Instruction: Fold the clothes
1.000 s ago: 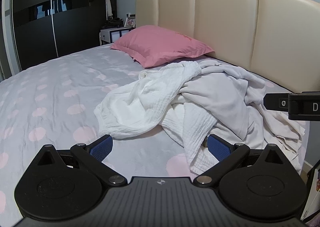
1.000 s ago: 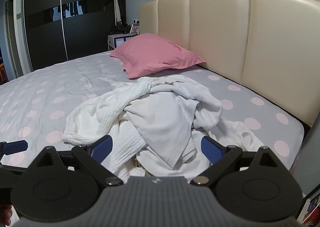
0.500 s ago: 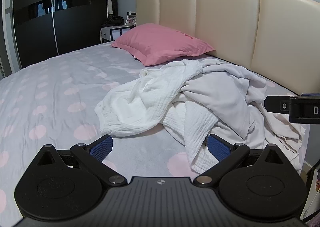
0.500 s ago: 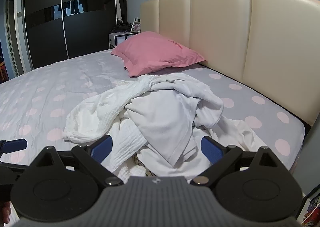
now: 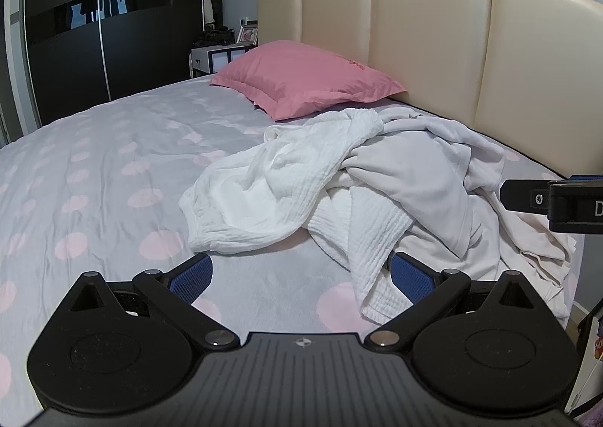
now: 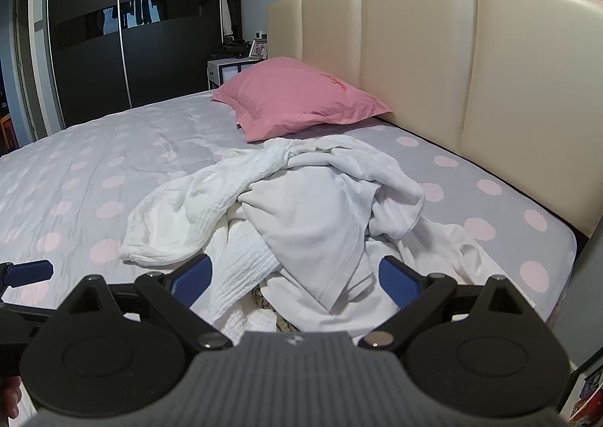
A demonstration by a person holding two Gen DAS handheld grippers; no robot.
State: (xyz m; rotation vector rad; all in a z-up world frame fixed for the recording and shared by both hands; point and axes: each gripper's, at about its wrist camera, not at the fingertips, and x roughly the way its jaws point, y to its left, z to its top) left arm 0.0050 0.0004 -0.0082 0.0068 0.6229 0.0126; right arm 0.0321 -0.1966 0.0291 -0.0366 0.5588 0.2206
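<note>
so far nothing folded. crumpled heap of white and pale grey clothes [image 5: 361,182] lies on the grey bed sheet with pink dots [image 5: 113,170], toward the cream padded headboard [image 5: 426,42] and just below the pink pillow [image 5: 305,78]. heap holds at least a white crinkled-cotton piece [image 6: 188,208] and a smooth pale grey garment [image 6: 312,219] draped over it; how many items in total, cannot tell, layers overlap.

left gripper [image 5: 301,276]: blue-padded fingers spread wide, empty, hovering at the near edge of the heap, a white hem lying between them but not pinched.

right gripper [image 6: 296,272]: fingers equally wide, empty, above the grey garment's lower corner.

judgement: task at its start. left to do: pick one garment out, spread it flat on the free sheet, fold, repeat for each piece.
</note>
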